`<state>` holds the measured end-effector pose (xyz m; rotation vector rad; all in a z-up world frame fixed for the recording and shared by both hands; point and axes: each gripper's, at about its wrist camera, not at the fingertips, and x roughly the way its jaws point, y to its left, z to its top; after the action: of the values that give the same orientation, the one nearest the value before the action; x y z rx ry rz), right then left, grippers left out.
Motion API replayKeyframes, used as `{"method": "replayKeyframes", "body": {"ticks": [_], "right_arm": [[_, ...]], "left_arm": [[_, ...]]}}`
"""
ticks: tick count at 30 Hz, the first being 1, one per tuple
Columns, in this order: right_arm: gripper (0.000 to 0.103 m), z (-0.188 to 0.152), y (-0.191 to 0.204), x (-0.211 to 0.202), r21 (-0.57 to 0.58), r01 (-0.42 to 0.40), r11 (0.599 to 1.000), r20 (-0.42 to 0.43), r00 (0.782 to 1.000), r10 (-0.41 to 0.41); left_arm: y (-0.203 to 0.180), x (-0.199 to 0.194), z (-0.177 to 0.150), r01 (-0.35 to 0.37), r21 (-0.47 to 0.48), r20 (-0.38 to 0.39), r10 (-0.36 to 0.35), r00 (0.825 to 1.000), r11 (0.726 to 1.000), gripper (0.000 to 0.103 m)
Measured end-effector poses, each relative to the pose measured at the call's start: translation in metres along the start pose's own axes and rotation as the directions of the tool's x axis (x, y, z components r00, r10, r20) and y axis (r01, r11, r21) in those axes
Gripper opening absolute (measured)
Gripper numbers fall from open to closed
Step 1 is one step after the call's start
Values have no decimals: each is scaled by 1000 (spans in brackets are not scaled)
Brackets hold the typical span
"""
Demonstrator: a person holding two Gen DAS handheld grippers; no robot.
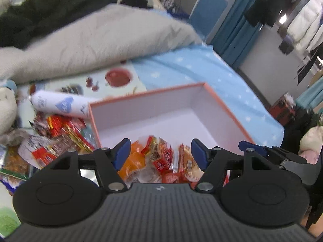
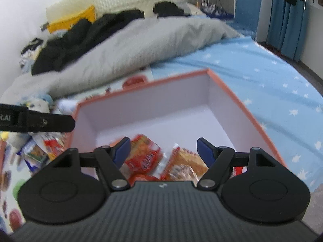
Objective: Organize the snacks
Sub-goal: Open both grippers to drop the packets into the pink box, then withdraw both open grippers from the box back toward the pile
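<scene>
Both tools, left (image 1: 157,153) and right (image 2: 163,151), hung wide open and empty over snacks (image 2: 145,157) in the box (image 2: 238,98); next, the bed-edge pile (image 1: 58,133).

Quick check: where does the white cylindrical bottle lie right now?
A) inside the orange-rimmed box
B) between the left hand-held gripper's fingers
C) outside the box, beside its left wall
C: the white cylindrical bottle lies on the bed outside the orange-rimmed cardboard box, against its left wall.
</scene>
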<state>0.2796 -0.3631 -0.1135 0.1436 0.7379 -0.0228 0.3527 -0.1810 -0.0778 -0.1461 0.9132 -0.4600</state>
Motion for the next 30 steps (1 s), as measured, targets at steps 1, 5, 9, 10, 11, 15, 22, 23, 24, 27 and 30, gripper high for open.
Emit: {"method": "replayKeyframes", "body": {"ticks": [1, 5, 9, 10, 11, 15, 22, 23, 24, 27, 30], "right_arm": [[74, 2, 2, -5, -2, -5, 1000, 13, 1000, 5], [74, 7, 16, -29, -15, -40, 999, 75, 996, 41], [74, 13, 30, -51, -29, -73, 997, 131, 988, 76], [74, 15, 34, -55, -32, -80, 996, 142, 986, 84], [74, 16, 38, -60, -37, -89, 995, 155, 983, 94], [74, 16, 51, -77, -61, -115, 992, 197, 973, 124], [74, 0, 76, -92, -90, -174, 981, 221, 956, 190], [74, -3, 80, -94, -99, -177, 979, 223, 955, 195], [74, -6, 85, -97, -114, -173, 978, 227, 954, 195], [74, -16, 98, -103, -154, -171, 973, 231, 951, 203], [74, -25, 103, -107, -133, -213, 968, 229, 944, 239]], "left_arm": [[1, -9, 1, -3, 5, 23, 3, 1000, 1000, 71], [2, -42, 1, -37, 31, 99, 34, 995, 999, 71], [7, -75, -2, -69, 40, 171, 61, 983, 997, 71], [9, -82, -3, -73, 39, 184, 64, 981, 997, 72], [12, -89, -5, -76, 37, 195, 68, 978, 996, 72], [22, -116, -18, -104, 18, 249, 96, 964, 994, 72], [35, -149, -67, -174, 5, 293, 165, 942, 985, 72], [38, -153, -75, -184, -4, 294, 177, 939, 983, 72], [41, -156, -81, -187, -14, 293, 183, 938, 982, 72], [53, -167, -101, -199, -52, 289, 206, 935, 979, 72], [65, -179, -118, -218, -78, 291, 232, 928, 973, 72]]}}
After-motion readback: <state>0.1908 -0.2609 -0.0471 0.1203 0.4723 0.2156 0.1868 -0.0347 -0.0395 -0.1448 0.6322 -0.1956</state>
